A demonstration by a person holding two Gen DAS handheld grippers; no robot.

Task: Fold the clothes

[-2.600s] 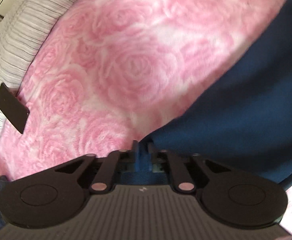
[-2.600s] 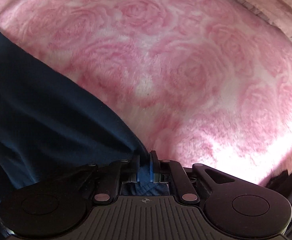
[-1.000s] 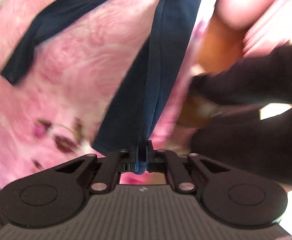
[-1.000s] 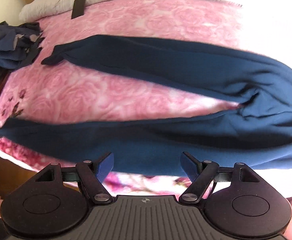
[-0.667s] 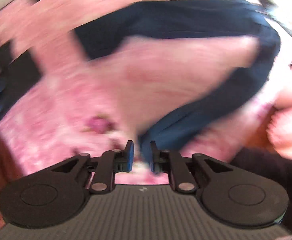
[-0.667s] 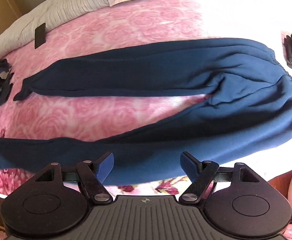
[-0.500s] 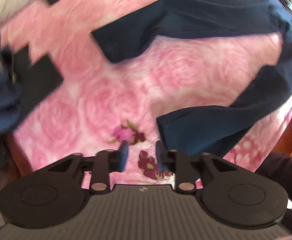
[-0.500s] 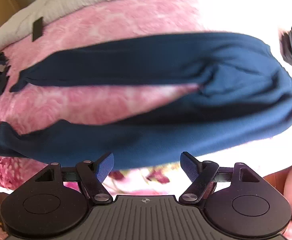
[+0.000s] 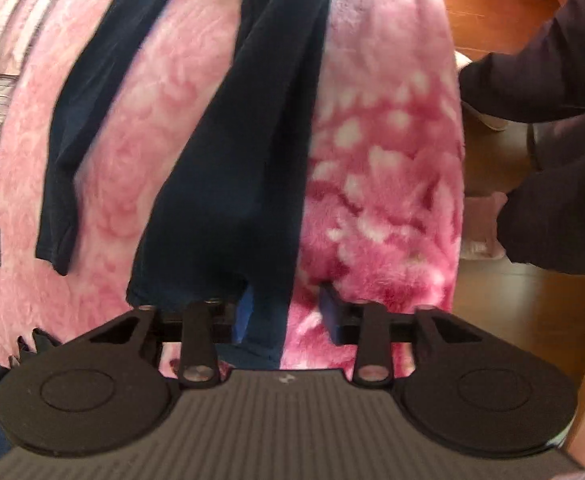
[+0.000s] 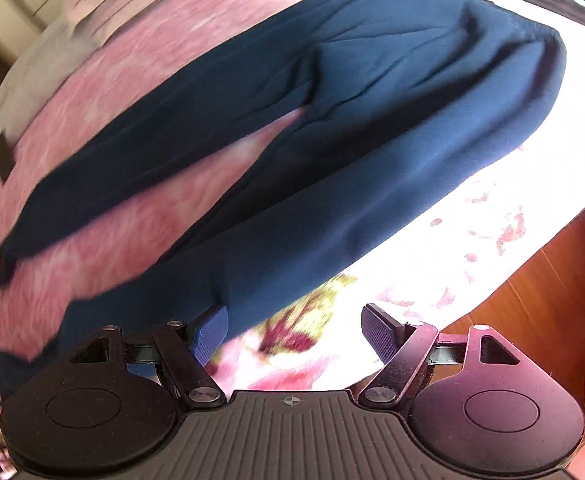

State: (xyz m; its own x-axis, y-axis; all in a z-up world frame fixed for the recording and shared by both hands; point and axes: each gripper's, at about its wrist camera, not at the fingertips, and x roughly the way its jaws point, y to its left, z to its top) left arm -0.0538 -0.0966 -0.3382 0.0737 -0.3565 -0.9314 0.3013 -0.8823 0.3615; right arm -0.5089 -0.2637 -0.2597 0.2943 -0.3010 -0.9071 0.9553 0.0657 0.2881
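— Where are the navy sweatpants [image 10: 372,120]?
— Spread flat on your pink rose blanket [image 9: 380,160], legs apart.

— And your grippers?
— Your left gripper [image 9: 284,312] gapes wide around the near leg's cuff; your right gripper [image 10: 294,332] gapes too, holding nothing, its left finger over that leg's edge

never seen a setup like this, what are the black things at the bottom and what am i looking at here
Each picture comes from a camera mounted on a hand-held two-finger tool, so its black body fills the bottom edge. One view looks along the left gripper, the other along the right gripper. Both are open and hold nothing. Ahead lie navy blue fleece trousers, spread flat with legs apart on a fluffy pink rose-patterned blanket covering a bed. The left gripper's fingers straddle the edge of one trouser leg's end.
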